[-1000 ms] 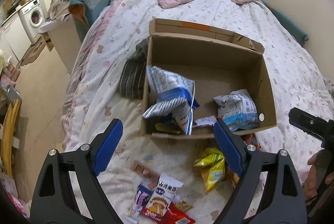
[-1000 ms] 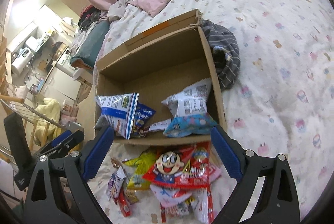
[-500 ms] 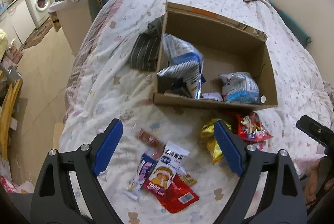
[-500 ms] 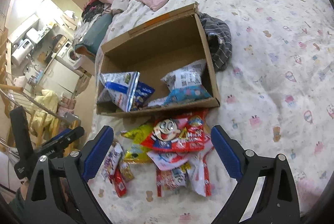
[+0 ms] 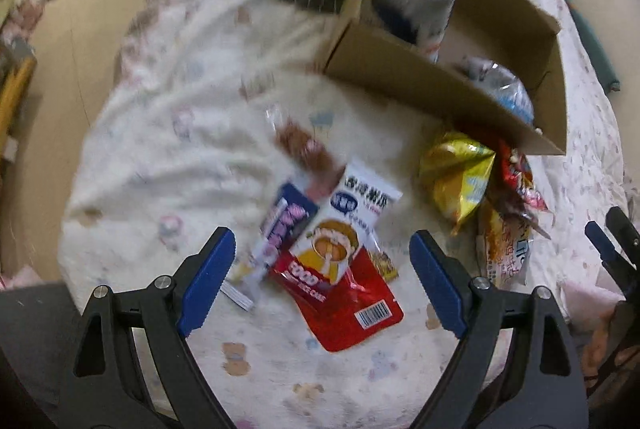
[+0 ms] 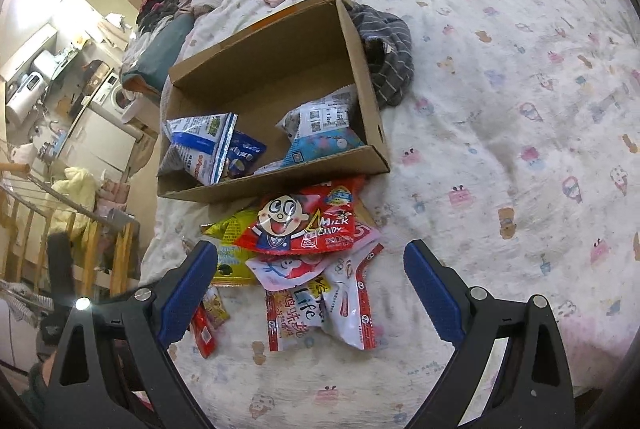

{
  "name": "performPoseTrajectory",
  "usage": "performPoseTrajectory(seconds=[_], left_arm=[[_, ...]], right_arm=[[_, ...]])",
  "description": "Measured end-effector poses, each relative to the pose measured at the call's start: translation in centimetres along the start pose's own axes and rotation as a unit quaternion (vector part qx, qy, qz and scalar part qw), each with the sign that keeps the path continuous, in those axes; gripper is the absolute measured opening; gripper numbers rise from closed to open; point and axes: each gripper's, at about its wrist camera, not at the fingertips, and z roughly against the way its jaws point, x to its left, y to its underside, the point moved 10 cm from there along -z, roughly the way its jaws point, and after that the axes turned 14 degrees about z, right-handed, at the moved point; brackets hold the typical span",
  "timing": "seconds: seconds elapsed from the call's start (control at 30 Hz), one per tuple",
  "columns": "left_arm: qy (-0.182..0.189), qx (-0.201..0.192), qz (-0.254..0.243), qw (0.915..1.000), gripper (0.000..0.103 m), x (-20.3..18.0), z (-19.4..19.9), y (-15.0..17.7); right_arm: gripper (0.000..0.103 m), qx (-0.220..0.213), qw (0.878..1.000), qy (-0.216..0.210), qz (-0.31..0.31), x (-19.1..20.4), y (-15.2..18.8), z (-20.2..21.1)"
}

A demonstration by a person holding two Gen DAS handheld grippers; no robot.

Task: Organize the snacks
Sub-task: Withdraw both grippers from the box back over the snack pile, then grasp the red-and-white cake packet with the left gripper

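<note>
Rice-cake packet — between open tool pads.

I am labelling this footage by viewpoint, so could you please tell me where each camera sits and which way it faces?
Left wrist: sits on the left tool, angled steeply down at the red-and-white snack packet on the bedspread; its own open blue-padded fingers show, with the other tool at the right edge.
Right wrist: sits on the right tool, tilted down toward the milk candy bag and the pile before the cardboard box; its open fingers show.
Shared: the box, yellow packet, bedspread.
</note>
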Motion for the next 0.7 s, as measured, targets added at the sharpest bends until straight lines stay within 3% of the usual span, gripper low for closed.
performPoseTrajectory(seconds=[0.07,0.17,0.2,0.27,0.53,0.7], left_arm=[[0.003,0.009,-0.002,0.9999,0.084,-0.3,-0.7,0.0],[0.005,0.027,-0.001,0.9996,0.051,-0.5,-1.3,0.0],[0.008,0.039,0.000,0.9992,0.047,-0.6,-1.7,0.3],[0.011,0.049,-0.003,0.9987,0.043,-0.8,-2.1,0.6],[-0.023,0.071,-0.009,0.9972,0.042,-0.6,-4.8,0.7],[-0.029,0.056,-0.042,0.9971,0.027,-1.6,-4.3,1.0]], right_arm=[[0.097,0.002,1.000,0.000,0.002,0.2,0.0,-0.1],[0.097,0.005,1.000,-0.003,0.005,0.4,0.1,-0.3],[0.097,0.006,1.000,-0.003,0.005,0.4,0.1,-0.3],[0.097,0.008,1.000,-0.002,0.006,0.4,0.2,-0.3],[0.097,0.008,1.000,-0.006,-0.002,0.0,0.3,-0.3],[0.097,0.009,1.000,-0.009,-0.009,-0.2,0.3,-0.4]])
